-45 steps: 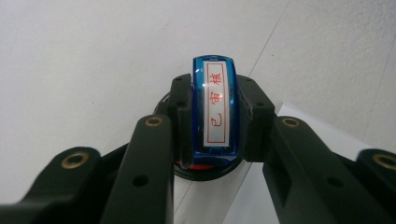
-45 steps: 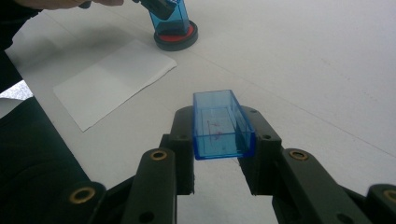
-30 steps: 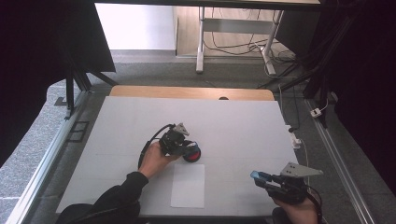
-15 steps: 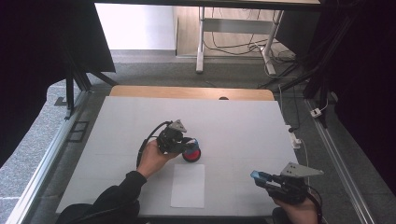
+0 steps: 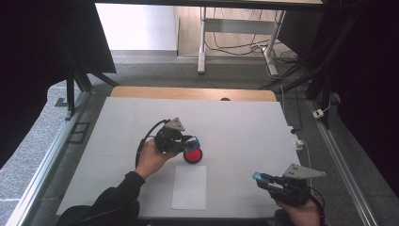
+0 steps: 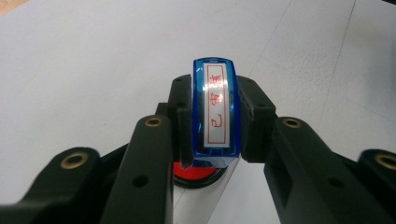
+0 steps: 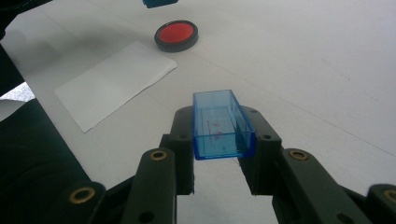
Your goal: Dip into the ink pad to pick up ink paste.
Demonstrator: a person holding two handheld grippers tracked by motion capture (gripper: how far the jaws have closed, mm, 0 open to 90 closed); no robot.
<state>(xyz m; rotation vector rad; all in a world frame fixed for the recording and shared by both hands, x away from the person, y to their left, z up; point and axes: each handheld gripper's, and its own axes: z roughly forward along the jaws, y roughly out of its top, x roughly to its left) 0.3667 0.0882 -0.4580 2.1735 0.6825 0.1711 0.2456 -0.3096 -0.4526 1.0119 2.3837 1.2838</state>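
Evidently inking: left claw clenched on the blue stamp, held face-down just above the red ink pad on the worktop, right claw gripping its clear blue cap aside, paper sheet waiting nearby.

Left gripper clamping a blue stamp, its label facing up, above a red ink pad lying on the white table.

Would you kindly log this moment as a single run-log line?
left gripper: shut on blue stamp | over red ink pad | right gripper: shut on blue stamp cap | paper sheet: flat on table
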